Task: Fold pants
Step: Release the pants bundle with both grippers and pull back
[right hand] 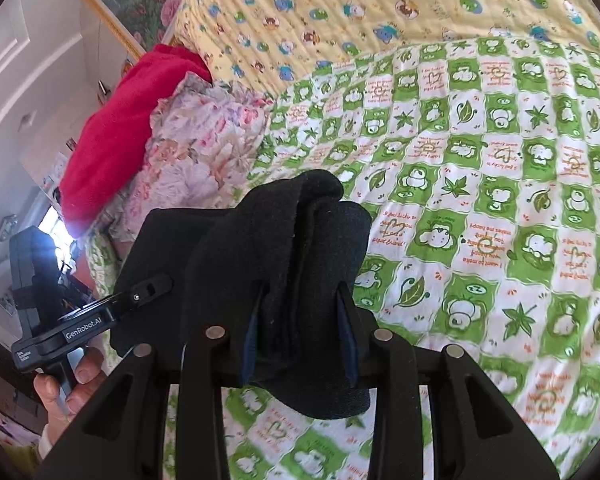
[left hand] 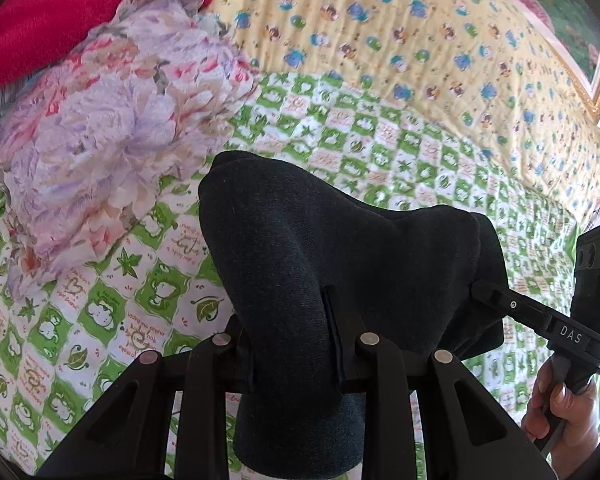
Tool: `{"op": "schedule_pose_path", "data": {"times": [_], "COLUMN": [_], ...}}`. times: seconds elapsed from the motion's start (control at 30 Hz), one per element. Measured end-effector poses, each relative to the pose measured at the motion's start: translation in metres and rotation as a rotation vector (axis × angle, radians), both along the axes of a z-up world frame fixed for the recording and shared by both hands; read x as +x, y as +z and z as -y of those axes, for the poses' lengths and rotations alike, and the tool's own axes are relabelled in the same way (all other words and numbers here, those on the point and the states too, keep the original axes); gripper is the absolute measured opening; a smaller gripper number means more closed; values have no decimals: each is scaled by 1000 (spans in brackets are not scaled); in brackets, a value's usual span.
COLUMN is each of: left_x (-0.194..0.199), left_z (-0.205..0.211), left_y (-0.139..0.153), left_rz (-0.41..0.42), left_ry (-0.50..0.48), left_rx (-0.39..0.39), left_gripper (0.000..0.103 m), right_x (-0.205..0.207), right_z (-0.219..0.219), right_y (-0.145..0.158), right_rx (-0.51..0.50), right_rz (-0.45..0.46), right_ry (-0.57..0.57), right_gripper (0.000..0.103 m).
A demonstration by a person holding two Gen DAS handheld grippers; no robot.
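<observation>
Now both grippers, left [left hand: 296, 320] and right [right hand: 300, 320], pinch the dark pants [left hand: 340, 248], held above the green quilt [left hand: 100, 300]. A floral bundle [left hand: 112, 136] lies far left.

Left wrist: close behind its fingers, facing the green-checked quilt [left hand: 340, 128].
Right wrist: likewise.
Shared: quilt, black pants [left hand: 320, 264].

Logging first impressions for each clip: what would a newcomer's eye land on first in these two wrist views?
The bundled black knit pants fill the centre of both views, pinched in the left gripper and the right gripper and lifted above the green-and-white checked cartoon quilt. Next comes the bright red fleece blanket on a crumpled floral-print cloth at the bed's left side, with a yellow cartoon-print quilt behind.
</observation>
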State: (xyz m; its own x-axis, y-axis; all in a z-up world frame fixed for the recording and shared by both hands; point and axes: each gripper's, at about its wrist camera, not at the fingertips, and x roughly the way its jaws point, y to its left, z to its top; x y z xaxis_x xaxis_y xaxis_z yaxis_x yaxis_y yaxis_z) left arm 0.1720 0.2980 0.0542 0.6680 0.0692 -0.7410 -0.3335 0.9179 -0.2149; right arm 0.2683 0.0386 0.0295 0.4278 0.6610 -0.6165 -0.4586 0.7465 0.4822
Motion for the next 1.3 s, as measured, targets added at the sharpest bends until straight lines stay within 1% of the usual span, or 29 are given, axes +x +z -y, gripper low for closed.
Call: {"op": "schedule_pose_path", "data": {"times": [0.07, 0.13, 0.17, 0.2, 0.27, 0.3, 0.43, 0.5, 0.6, 0.67, 0.87, 1.07, 1.13, 1.3], "left_x": [2, 0, -1, -1, -4, -7, -16, -23, -33, -39, -57, -72, -76, -84], "left_z": [-5, -9, -11, -12, -15, -16, -14, -12, -9, -7, -4, 4, 7, 13], "left_y": [-9, -15, -17, -19, -23, -24, -24, -22, -20, -19, -19, -19, -19, -21], "left_rz": [-14, -19, -20, -24, -36, -36, -30, -26, -20, -18, -11, -8, -6, -15], "left_ry": [4, 10, 16, 21, 34, 37, 39, 42, 46, 52, 65, 57, 58, 46], "left_rx": [-15, -30, -36, -39, -37, -36, -15, -1, 12, 22, 34, 54, 68, 83], "left_gripper": [28, 33, 40, 53, 64, 64, 68, 71, 73, 75, 77, 78, 80, 81], "right_x": [3, 5, 5, 6, 4, 3, -7, -12, -21, -29, -52, -71, -77, -89], "right_z": [-1, -2, -1, -1, -2, -3, -6, -5, -1, 1, 5, 6, 6, 3], "right_y": [-7, -11, -12, -13, -13, -13, -11, -9, -7, -4, 0, 4, 5, 7], "right_rx": [-16, -21, -30, -39, -48, -49, -65, -61, -57, -55, -62, -50, -53, -86], "right_rz": [-12, -24, -28, -31, -30, -29, -8, 1, 17, 32, 72, 104, 112, 143], "right_ry": [0, -4, -9, -14, -11, -6, 3, -2, -11, -7, 3, 11, 15, 22], "right_gripper": [37, 42, 45, 48, 53, 58, 66, 72, 78, 80, 81, 82, 83, 85]}}
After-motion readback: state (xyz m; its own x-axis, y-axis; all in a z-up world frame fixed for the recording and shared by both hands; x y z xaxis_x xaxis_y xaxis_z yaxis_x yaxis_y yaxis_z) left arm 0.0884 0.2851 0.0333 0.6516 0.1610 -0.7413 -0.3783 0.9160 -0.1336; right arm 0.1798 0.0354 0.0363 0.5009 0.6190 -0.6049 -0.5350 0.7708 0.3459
